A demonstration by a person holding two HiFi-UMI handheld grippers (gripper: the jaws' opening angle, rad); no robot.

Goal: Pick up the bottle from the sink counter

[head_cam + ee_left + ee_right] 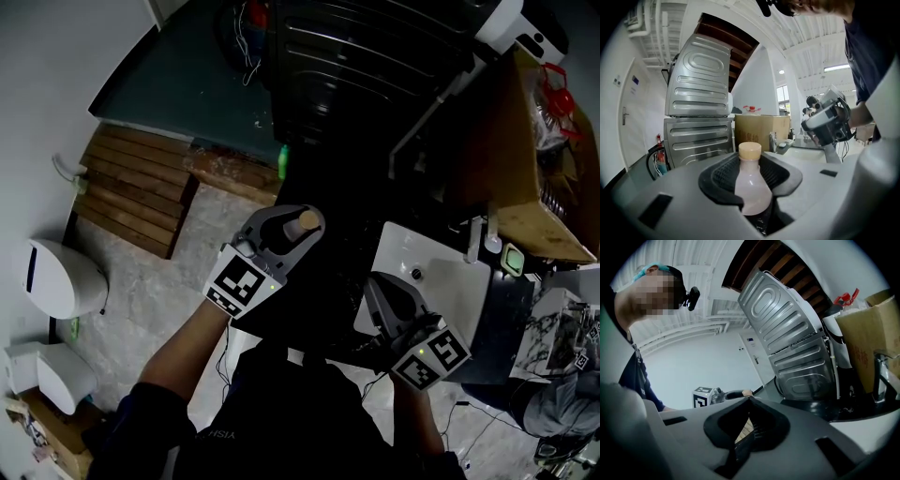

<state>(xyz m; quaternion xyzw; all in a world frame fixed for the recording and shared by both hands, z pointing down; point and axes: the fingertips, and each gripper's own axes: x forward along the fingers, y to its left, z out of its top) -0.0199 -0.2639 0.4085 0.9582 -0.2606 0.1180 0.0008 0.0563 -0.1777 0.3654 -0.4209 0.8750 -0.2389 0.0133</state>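
Bottle (751, 187): a small bottle with a pale, milky body and a tan screw cap. It stands upright between the jaws of the left gripper, and its cap and shoulder rise above the jaw pads.
Where the bottle is: held in the air, clear of the sink counter. In the head view it is to the left of the white sink (450, 291), over a dark patch of floor in front of the stacked machines.
Left gripper (298, 227): grasping the bottle. Its two black ribbed pads sit against opposite sides of the body, just below the neck. The marker cube at its rear faces the head camera.
Right gripper (750, 401): clenched on nothing. The jaw tips meet, and only a sliver of wooden slats shows through the gap behind them. In the head view it hangs at the near left edge of the sink.
Faucet (475, 239): a metal tap at the far side of the basin.
Cardboard box (530, 202): brown, beyond the sink.
Stacked machines (698, 117): two silver metal appliances, one on top of the other.
Wooden pallet (136, 192): on the floor, well to the left of both grippers.
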